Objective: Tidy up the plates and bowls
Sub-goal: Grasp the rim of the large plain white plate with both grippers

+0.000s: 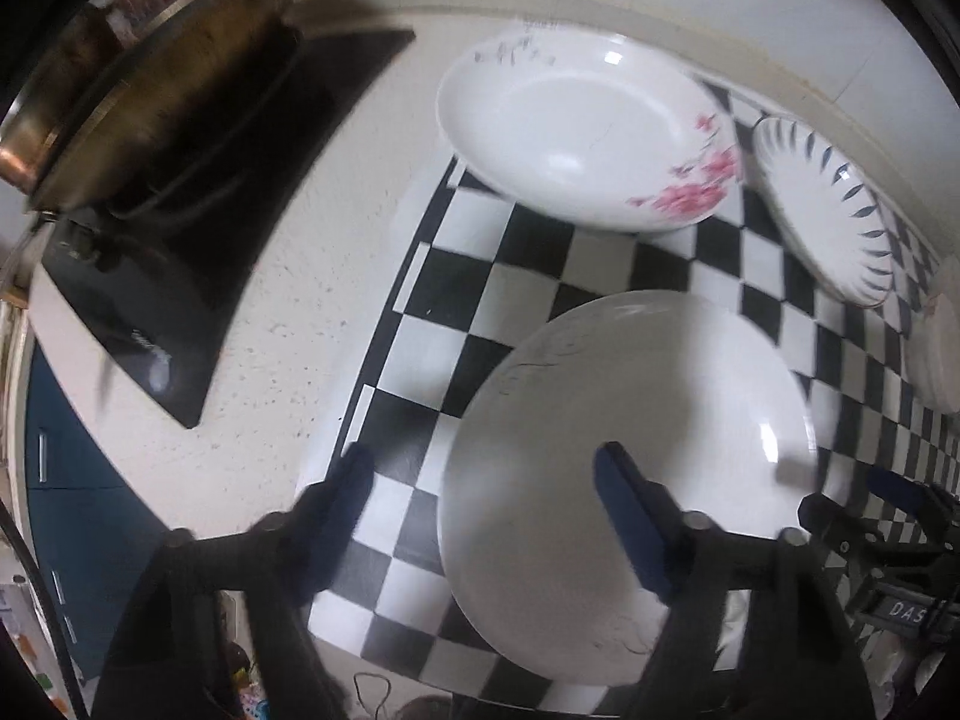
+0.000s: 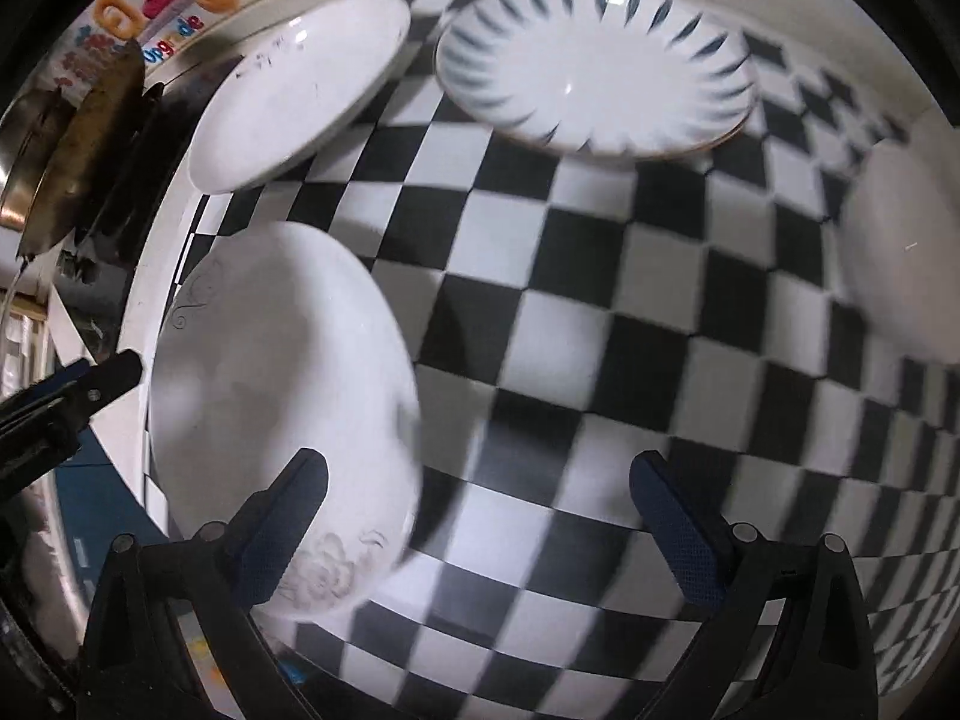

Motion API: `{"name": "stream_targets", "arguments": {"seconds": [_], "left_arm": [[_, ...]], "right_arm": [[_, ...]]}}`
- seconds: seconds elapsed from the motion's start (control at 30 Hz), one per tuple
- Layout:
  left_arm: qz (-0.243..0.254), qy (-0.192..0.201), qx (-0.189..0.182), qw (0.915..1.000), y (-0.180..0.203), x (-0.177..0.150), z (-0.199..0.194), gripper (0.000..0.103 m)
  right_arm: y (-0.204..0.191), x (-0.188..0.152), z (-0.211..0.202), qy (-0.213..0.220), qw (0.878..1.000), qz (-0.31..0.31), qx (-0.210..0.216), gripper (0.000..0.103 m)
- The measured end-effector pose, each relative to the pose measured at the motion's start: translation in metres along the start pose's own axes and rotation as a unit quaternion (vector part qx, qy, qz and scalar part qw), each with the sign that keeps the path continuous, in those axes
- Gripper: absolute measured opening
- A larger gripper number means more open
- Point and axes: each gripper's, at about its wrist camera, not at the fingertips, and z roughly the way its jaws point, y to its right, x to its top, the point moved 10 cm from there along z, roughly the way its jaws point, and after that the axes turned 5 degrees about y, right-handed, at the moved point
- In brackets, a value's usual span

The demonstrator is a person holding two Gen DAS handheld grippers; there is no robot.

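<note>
Nothing looked sorted yet when you reached this point. Three plates lay apart on the checkered mat [image 1: 456, 324], none stacked on another. The near plate [image 1: 630, 480] sat at the mat's front, by its left edge. The floral plate [image 1: 576, 126] lay at the back, partly off the mat toward the stove [image 1: 198, 228]. The blue-petal plate [image 2: 594, 60] lay at the back too, to the right of the floral one. A further white piece [image 2: 900, 252] sat at the far right of the mat; whether it was a bowl or a plate, I could not tell through the blur.

Your left gripper [image 1: 486, 498] was spread wide and held nothing. One finger hung over the near plate's inside and the other over the mat outside its rim, so the rim lay between them. Whether either finger touched the plate could not be told.

Your right gripper [image 2: 480, 516] was also wide open and empty, over bare mat just right of the near plate.

By my reading, you were at the very start: every piece remained to be gathered, and the near plate seemed the first one to be picked up. The frames were blurred, so fine contact could not be judged.
</note>
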Motion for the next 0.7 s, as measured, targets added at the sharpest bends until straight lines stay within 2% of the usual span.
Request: {"name": "stream_targets", "arguments": {"seconds": [0.03,0.1,0.23,0.27,0.37,0.43,0.53,0.57,0.7], "left_arm": [[0.007,-0.009,-0.005,0.9999,-0.001,0.0,0.006,0.053],[0.02,-0.029,-0.015,0.9992,-0.003,-0.003,0.017,0.045],[0.034,-0.054,-0.041,0.9971,-0.006,-0.004,0.03,0.045],[0.038,-0.058,-0.052,0.9962,-0.004,-0.004,0.031,0.045],[0.049,-0.069,-0.079,0.9932,-0.001,-0.004,0.035,0.045],[0.051,-0.081,-0.095,0.9908,0.001,-0.007,0.038,0.034],[0.052,-0.094,-0.125,0.9864,0.006,-0.012,0.039,0.029],[0.058,-0.09,-0.122,0.9868,0.007,-0.011,0.037,0.029],[0.075,-0.084,-0.118,0.9866,0.009,-0.014,0.034,0.029]], "right_arm": [[-0.004,-0.002,0.002,-0.007,1.0,0.007,0.006,0.1],[-0.008,-0.003,0.011,-0.021,0.999,0.024,0.016,0.093],[-0.018,-0.007,0.018,-0.04,0.998,0.045,0.027,0.086],[-0.021,-0.008,0.022,-0.048,0.997,0.047,0.026,0.08],[-0.026,-0.009,0.024,-0.051,0.997,0.051,0.016,0.076],[-0.029,-0.01,0.023,-0.053,0.997,0.056,0.012,0.07],[-0.031,-0.01,0.023,-0.055,0.997,0.061,0.002,0.049],[-0.031,-0.01,0.024,-0.056,0.996,0.063,-0.001,0.039],[-0.025,-0.013,0.02,-0.055,0.995,0.078,-0.012,0.032]]}}
